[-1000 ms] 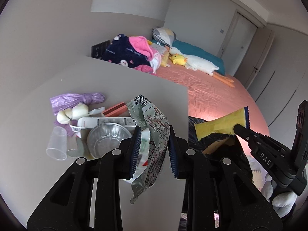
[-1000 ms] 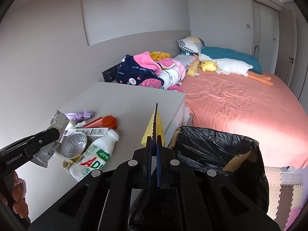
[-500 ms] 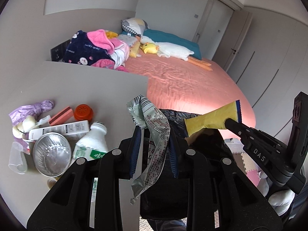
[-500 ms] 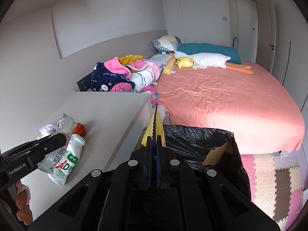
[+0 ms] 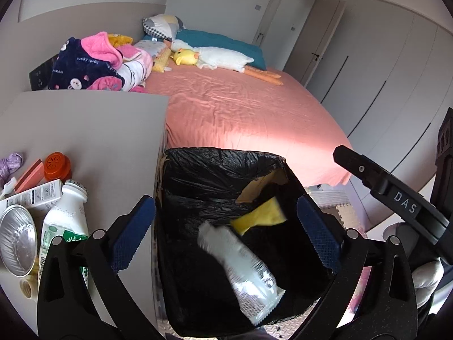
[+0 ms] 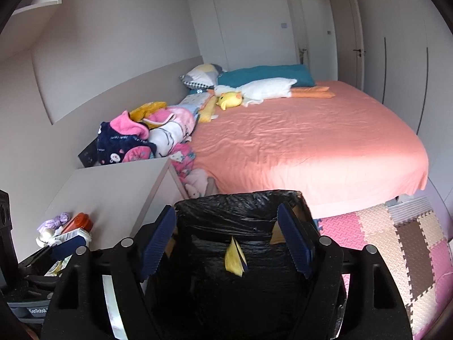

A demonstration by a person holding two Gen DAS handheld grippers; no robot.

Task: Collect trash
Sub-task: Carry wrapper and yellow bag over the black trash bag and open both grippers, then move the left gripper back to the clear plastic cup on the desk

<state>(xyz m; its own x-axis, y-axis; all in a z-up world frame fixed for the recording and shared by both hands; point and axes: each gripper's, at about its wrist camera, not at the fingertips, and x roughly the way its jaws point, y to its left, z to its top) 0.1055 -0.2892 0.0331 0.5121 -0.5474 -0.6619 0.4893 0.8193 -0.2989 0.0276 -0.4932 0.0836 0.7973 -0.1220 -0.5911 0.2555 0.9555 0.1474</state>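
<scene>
Our left gripper (image 5: 226, 232) and right gripper (image 6: 226, 243) had just spread wide, nothing between the pads. The silver wrapper (image 5: 249, 272), blurred beyond reading, and the yellow packet (image 5: 262, 215) were inside the black-lined bin (image 5: 198, 175). "DAS" showed on our right gripper's finger.

A silver-white printed wrapper (image 5: 249, 272), crumpled and motion-blurred, hangs tilted inside the open mouth of the black-lined trash bin (image 5: 215, 170) in the lower middle of the left wrist view. Just above it, right of centre, a yellow wrapper (image 5: 260, 215) is also within the bin's opening, blurred too. On the counter (image 5: 93, 133) at lower left lie a white bottle (image 5: 66, 221), a foil cup (image 5: 17, 238), an orange cap (image 5: 58, 165) and a small box (image 5: 34, 195).
</scene>
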